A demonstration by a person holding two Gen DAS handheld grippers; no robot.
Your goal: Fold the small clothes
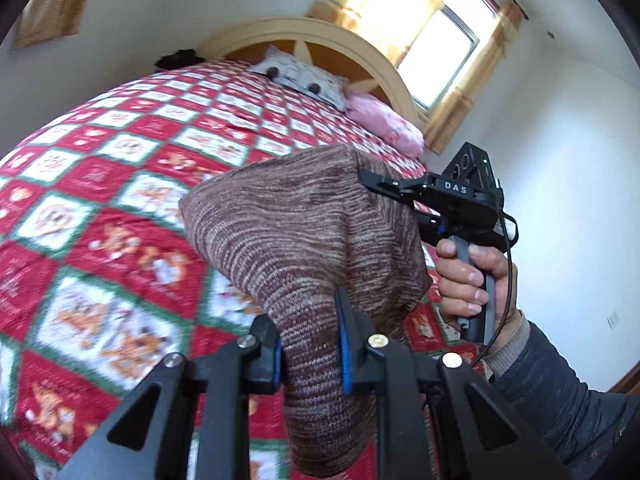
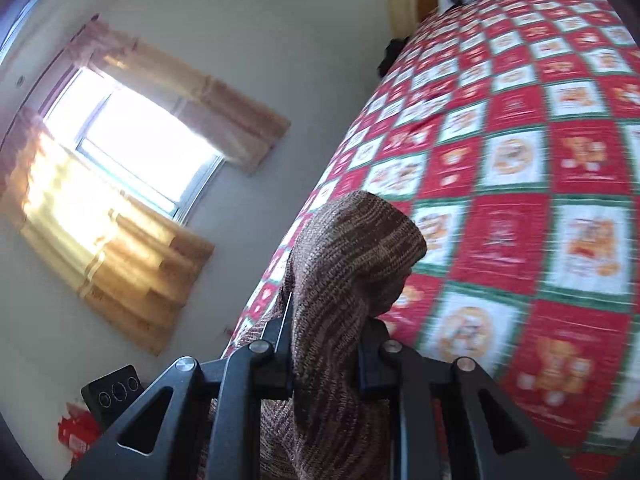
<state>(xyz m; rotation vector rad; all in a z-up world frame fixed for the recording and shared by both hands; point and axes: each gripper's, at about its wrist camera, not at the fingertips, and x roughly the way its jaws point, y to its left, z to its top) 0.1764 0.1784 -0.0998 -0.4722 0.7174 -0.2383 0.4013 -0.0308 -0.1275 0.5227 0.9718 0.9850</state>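
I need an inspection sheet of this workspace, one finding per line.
Surface: bed with red checked quilt.
Job's things: brown knit garment, lifted above the quilt.
Clutter: patterned pillow, pink pillow, dark item by the headboard.
Grippers: left gripper and right gripper both shut on the garment.
Cables: black cable beside the right hand.
Surroundings: window with curtains, white walls.

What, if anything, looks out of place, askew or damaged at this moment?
Nothing stands out. The brown knit garment hangs bunched in the air between the left claw and right claw, both shut on it, above the checked quilt. No tear or spill shows.
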